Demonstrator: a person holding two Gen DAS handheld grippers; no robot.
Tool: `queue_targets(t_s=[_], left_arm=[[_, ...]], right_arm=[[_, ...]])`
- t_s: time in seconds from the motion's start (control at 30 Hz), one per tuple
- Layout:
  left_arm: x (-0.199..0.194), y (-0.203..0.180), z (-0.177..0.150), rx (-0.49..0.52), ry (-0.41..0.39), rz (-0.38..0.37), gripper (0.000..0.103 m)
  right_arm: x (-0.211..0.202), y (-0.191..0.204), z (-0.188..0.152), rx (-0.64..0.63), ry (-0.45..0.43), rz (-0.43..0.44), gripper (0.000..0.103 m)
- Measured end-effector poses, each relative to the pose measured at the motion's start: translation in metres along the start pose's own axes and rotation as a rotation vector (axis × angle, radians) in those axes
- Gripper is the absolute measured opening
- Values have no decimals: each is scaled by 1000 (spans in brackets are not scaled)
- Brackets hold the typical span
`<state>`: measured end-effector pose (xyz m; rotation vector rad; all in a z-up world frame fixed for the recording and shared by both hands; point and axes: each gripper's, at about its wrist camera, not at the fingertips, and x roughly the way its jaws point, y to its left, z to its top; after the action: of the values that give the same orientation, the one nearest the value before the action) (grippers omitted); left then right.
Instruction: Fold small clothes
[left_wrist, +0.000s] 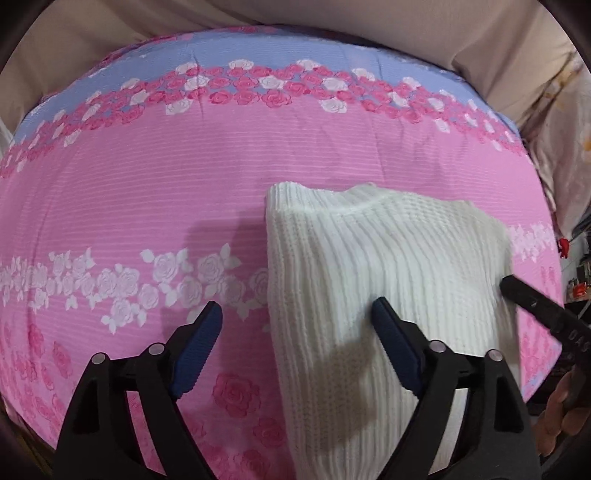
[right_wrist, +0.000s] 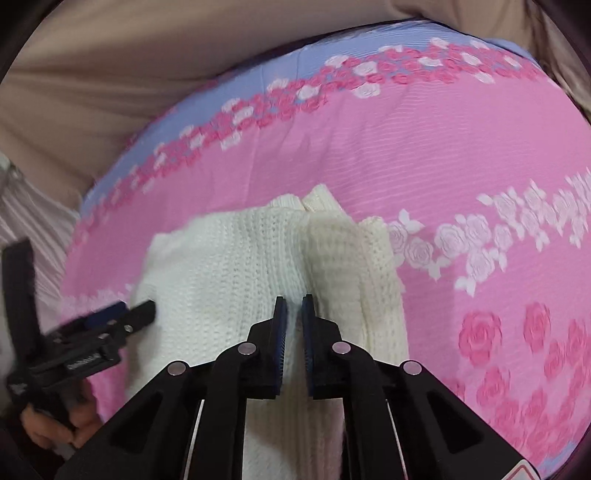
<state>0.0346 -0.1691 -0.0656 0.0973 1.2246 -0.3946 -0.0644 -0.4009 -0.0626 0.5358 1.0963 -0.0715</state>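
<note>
Pink bedspread (left_wrist: 147, 192) w/ rose bands covers the bed, blue strip along its far edge, beige fabric (left_wrist: 110, 29) beyond that edge.

White knit garment (left_wrist: 388, 266) lies on the bedspread, partly folded: ribbed panel on top, near-edge end running out of frame under the cams. In right wrist view same knit (right_wrist: 229, 266) shows a fold ridge down the middle, a second layer (right_wrist: 380, 266) sticking out on the side toward the white rose band, folded collar/cuff bits at the far end.

Left hand-held gripper (left_wrist: 297, 317): jaws spread wide, nothing pinched. One blue pad (left_wrist: 395, 343) sits over the knit, other pad (left_wrist: 199, 347) over bare bedspread, knit's edge between them. Contact w/ fabric – can't tell. Also seen from right wrist cam at knit's edge (right_wrist: 122, 314), blurred, a person's hand (right_wrist: 55, 424) on its handle.

Right hand-held gripper (right_wrist: 294, 306): jaws nearly pressed together, narrow slit left, tips right at the fold ridge of the knit. Looks like a thin pinch of knit betw pads but can't confirm. From left wrist cam its black tip (left_wrist: 517, 291) touches the knit's side edge, fingers (left_wrist: 561, 417) of the holding hand visible near the frame corner.

Striped cloth (right_wrist: 22, 206) lies off the bedspread's side edge.
</note>
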Motion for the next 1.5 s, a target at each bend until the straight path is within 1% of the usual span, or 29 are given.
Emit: queue_targets(t_s=[0.03, 0.1, 0.17, 0.23, 0.3, 0.33, 0.37, 0.4, 0.43, 0.5, 0.57, 0.63, 0.7, 0.73, 0.8, 0.87, 0.9, 0.97, 1.0, 1.03, 1.1, 1.13, 1.23, 1.3, 1.33, 1.37, 1.43, 1.47, 1.5], left_arm=[[-16, 1, -10, 20, -23, -3, 78], [-34, 0, -28, 58, -34, -16, 79], [-37, -4, -51, 91, -2, -3, 79], [-21, -6, -73, 107, 54, 47, 80], [-3, -2, -85, 71, 100, 48, 81], [2, -1, -89, 58, 119, 45, 81], [7, 0, -92, 48, 140, 47, 81], [6, 0, -93, 47, 143, 48, 81], [4, -1, -93, 50, 137, 53, 81], [0, -3, -91, 61, 124, 68, 80], [0, -3, -91, 60, 125, 71, 80], [0, -3, -92, 57, 127, 71, 80], [-2, -5, -94, 57, 131, 66, 80], [-4, -5, -95, 64, 130, 73, 80], [-9, -4, -96, 78, 116, 82, 80], [-14, -5, -96, 86, 103, 89, 80], [-14, -7, -96, 88, 101, 90, 79], [-17, -9, -96, 89, 98, 88, 79], [-20, -9, -95, 84, 96, 80, 79], [-20, -9, -94, 80, 97, 75, 81], [-22, -7, -91, 57, 94, 45, 85], [-22, -7, -90, 46, 92, 35, 85], [-20, -3, -85, -7, 78, -33, 90], [-17, 6, -78, -87, 58, -105, 94], [-13, 11, -75, -124, 54, -122, 95], [-3, 17, -71, -163, 69, -144, 95], [16, 22, -67, -221, 119, -187, 96], [25, 24, -66, -251, 142, -230, 96], [28, 24, -66, -270, 155, -264, 91]], right_arm=[[-16, 4, -4, -12, -27, 1, 10], [-49, 13, -18, -64, -69, -3, 15], [-67, 17, -38, -91, -61, 11, 15], [-60, 13, -66, -109, 2, -22, 15], [-38, -6, -91, -92, 73, -94, 14], [-29, -23, -101, -51, 87, -108, 21], [-27, -35, -106, 4, 77, -79, 27], [-30, -43, -107, 63, 68, -56, 30], [-38, -41, -104, 76, 53, -55, 27], [-58, -23, -98, 27, -3, -73, 22], [-68, -8, -95, -16, -31, -49, 22], [-57, 1, -102, -55, 5, -59, 21], [-28, -7, -116, -85, 70, -143, 22], [-20, -14, -121, -66, 90, -134, 22], [-30, -17, -124, -17, 70, -104, 23], [-46, -9, -120, -28, 31, -108, 23], [-52, -6, -118, -36, 16, -114, 24], [-57, -5, -113, -48, -6, -134, 38], [-57, -7, -111, -48, -13, -145, 57], [-55, -9, -110, -48, -12, -150, 64], [-49, -12, -111, -44, 5, -157, 66], [-44, -14, -110, -41, 12, -154, 71], [-32, -19, -113, -18, 23, -126, 78], [-20, -26, -110, 10, 38, -107, 79], [-16, -30, -108, 26, 40, -93, 82], [-11, -35, -105, 48, 37, -69, 85], [-1, -43, -101, 103, 46, -13, 86], [4, -46, -99, 132, 56, 21, 86], [8, -47, -97, 153, 57, 46, 84]])
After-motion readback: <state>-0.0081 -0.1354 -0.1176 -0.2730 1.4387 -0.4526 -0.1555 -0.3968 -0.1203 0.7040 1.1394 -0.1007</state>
